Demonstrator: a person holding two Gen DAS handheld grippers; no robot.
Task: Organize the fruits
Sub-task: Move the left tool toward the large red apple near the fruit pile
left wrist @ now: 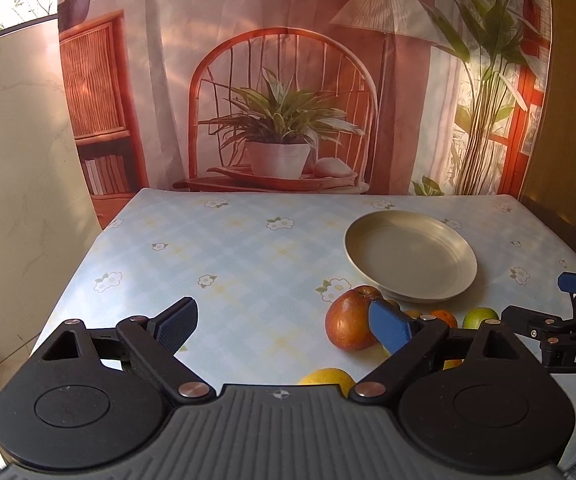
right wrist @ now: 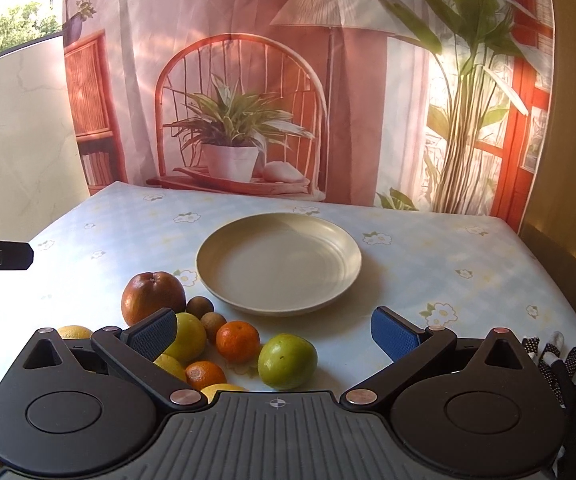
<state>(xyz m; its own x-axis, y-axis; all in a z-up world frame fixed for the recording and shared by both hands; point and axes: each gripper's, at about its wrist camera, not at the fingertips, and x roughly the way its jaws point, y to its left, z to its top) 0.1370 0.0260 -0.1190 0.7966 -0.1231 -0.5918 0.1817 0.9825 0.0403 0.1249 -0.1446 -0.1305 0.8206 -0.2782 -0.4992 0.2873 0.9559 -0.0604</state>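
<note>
Fruits [right wrist: 223, 340] lie clustered beside the empty plate [right wrist: 279, 264]; left gripper [left wrist: 288, 328] and right gripper [right wrist: 273, 332] both gape, grasping nothing.

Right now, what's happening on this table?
A person holds a two-finger gripper in each hand over a table with a flowered cloth. Both the left gripper and the right gripper are open and hold nothing. The cream plate has no fruit on it yet. The fruit sits in a loose cluster in front of it: a large red-brown fruit, a green fruit, an orange mandarin, some yellow citrus and two small brown fruits.
</note>
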